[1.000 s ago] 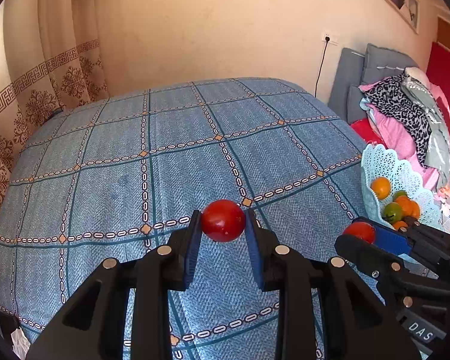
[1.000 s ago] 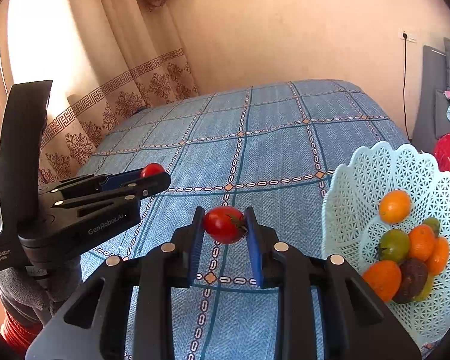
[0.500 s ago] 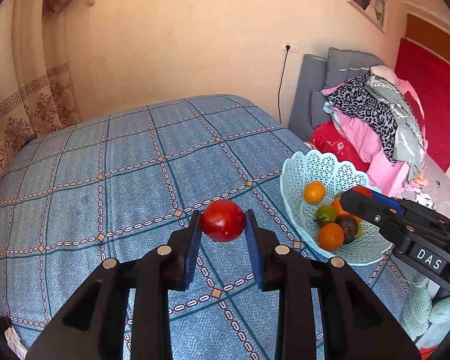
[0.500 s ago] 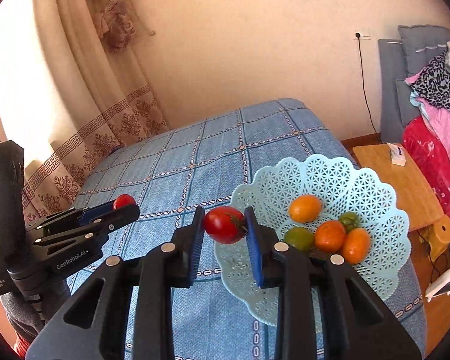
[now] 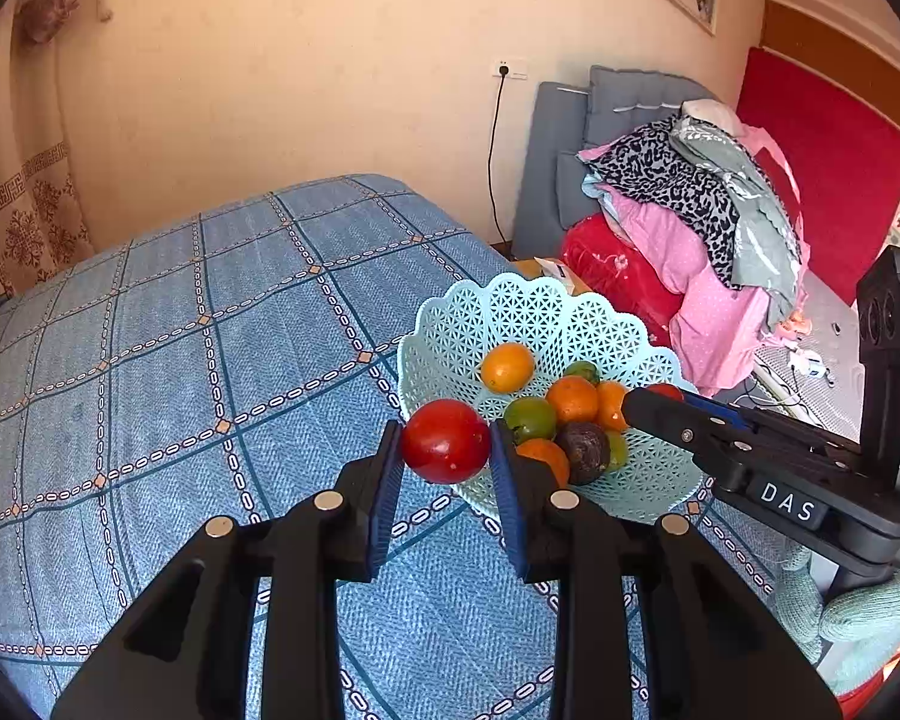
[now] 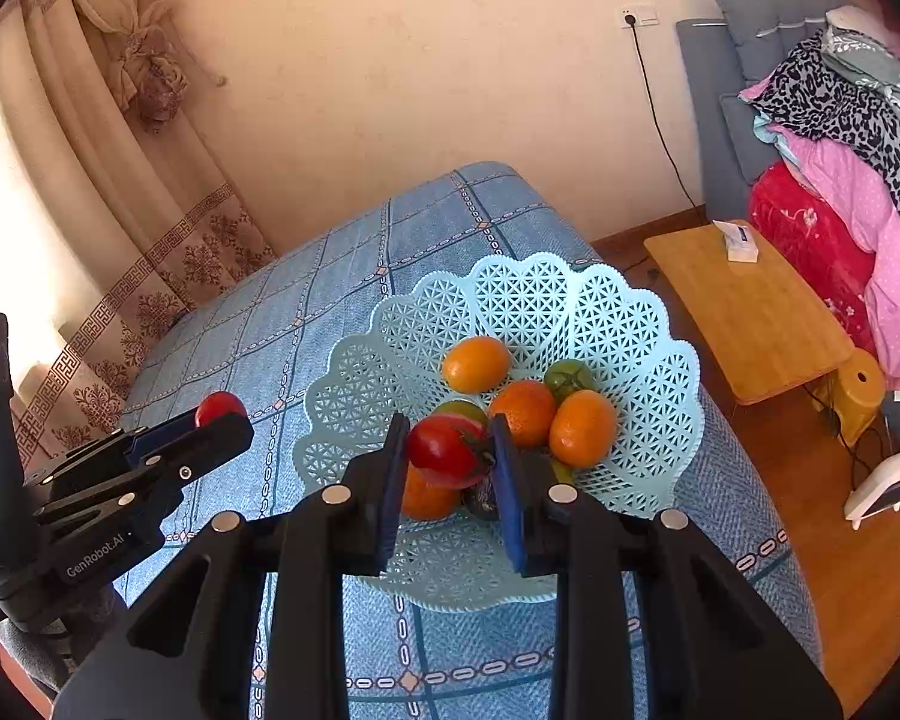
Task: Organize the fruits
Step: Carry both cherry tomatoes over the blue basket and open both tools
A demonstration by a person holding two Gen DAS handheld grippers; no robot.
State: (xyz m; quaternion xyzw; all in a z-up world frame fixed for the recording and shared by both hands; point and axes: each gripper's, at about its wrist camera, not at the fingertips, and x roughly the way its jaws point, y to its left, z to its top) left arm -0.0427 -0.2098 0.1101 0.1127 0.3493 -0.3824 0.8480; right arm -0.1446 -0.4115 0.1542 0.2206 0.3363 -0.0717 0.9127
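The left gripper (image 5: 446,443) is clamped on a red tomato (image 5: 446,441), and the right gripper (image 6: 450,443) is clamped on a red tomato with a green stem (image 6: 447,450). A second ago both were over the blue checked bedspread (image 5: 210,360); now the light blue lacy basket (image 6: 570,300) sits just past the fingers, right under the right ones. Its oranges (image 6: 582,427) and green fruit (image 6: 569,377) are partly hidden, and a dark fruit (image 5: 583,451) is hard to name.

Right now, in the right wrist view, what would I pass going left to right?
Curtain → left gripper holding a red tomato → basket of fruit → wooden table → pile of clothes.
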